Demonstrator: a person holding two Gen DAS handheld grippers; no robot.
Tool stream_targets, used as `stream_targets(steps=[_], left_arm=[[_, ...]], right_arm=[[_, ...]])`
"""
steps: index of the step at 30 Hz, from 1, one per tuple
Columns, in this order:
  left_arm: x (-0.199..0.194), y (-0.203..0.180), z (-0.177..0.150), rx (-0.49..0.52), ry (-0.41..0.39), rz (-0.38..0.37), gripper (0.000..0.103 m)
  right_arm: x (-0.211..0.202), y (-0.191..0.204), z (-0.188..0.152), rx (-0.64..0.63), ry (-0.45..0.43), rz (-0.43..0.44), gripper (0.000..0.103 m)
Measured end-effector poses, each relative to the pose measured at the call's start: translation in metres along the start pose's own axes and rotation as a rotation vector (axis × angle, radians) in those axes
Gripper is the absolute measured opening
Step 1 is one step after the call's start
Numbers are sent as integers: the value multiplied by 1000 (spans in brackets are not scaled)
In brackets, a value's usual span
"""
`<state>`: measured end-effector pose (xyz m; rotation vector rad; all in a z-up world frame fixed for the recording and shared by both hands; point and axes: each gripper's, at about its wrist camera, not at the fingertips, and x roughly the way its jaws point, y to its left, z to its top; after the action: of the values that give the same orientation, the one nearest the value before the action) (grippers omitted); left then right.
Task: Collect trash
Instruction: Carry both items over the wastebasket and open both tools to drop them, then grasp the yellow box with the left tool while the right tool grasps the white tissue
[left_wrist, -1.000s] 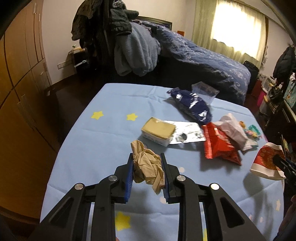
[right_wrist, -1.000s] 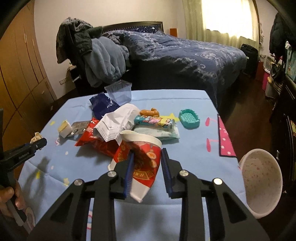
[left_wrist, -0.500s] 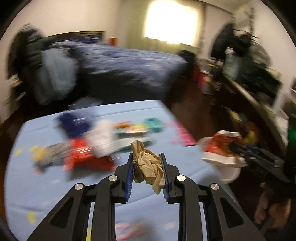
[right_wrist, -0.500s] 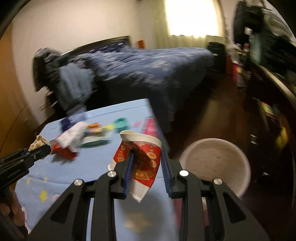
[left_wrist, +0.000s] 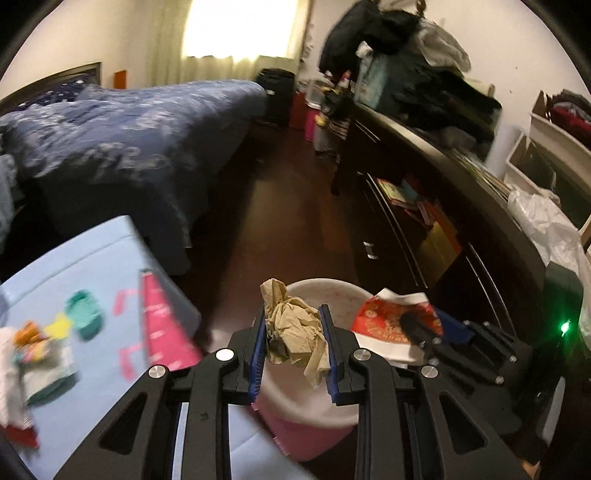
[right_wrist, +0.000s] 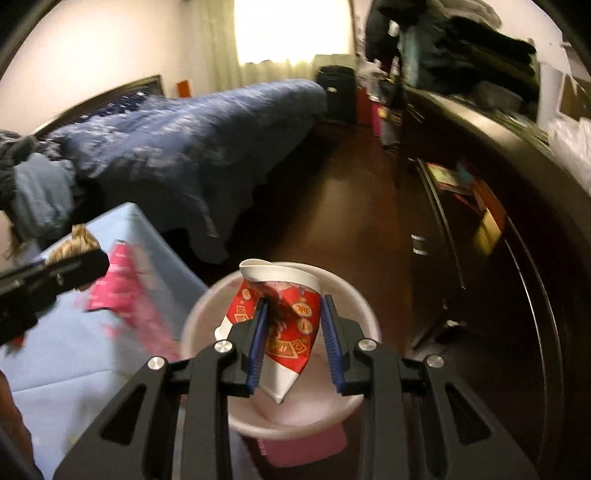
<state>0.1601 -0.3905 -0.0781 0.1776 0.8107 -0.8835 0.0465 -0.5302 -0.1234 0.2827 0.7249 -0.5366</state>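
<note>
My left gripper (left_wrist: 295, 332) is shut on a crumpled brown paper wad (left_wrist: 293, 330) and hangs over the near rim of a pink waste bin (left_wrist: 325, 295) that stands on the floor beside the table. My right gripper (right_wrist: 293, 325) is shut on a squashed red-and-white paper cup (right_wrist: 288, 321), held above the open mouth of the same pink waste bin (right_wrist: 347, 406). In the left wrist view the right gripper (left_wrist: 424, 334) shows at the right with the paper cup (left_wrist: 388, 325). In the right wrist view the left gripper (right_wrist: 74, 264) shows at the left with the paper wad (right_wrist: 79, 240).
The blue table (left_wrist: 92, 258) lies to the left with a teal dish (left_wrist: 85, 314), a pink strip (left_wrist: 162, 332) and more wrappers (left_wrist: 40, 354) on it. A bed (left_wrist: 129, 140) stands behind, and a dark dresser (left_wrist: 461, 221) runs along the right. Dark wooden floor (left_wrist: 295, 206) lies between them.
Both grippers swung right, away from the table's middle to the pink waste bin at its side, each carrying its item. The bin now sits beneath the cup and the paper wad.
</note>
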Motion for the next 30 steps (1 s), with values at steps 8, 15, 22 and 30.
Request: stream_targets(steps=[8,15,22,30], left_arm=[[53,-24,5,30,73,-20,37],[56,-21,10,-6,31,0,81],[26,-7,5,-33,6,16,81],[-78,47,-38,-53,-83,304,86]], right_arm=[[28,-33,-9,54,37,-14,32],[30,-36,-10,70,37,16,35],[3,-26,-11,69,10,43,43],[-78,45,-13,-44,-98,231,65]])
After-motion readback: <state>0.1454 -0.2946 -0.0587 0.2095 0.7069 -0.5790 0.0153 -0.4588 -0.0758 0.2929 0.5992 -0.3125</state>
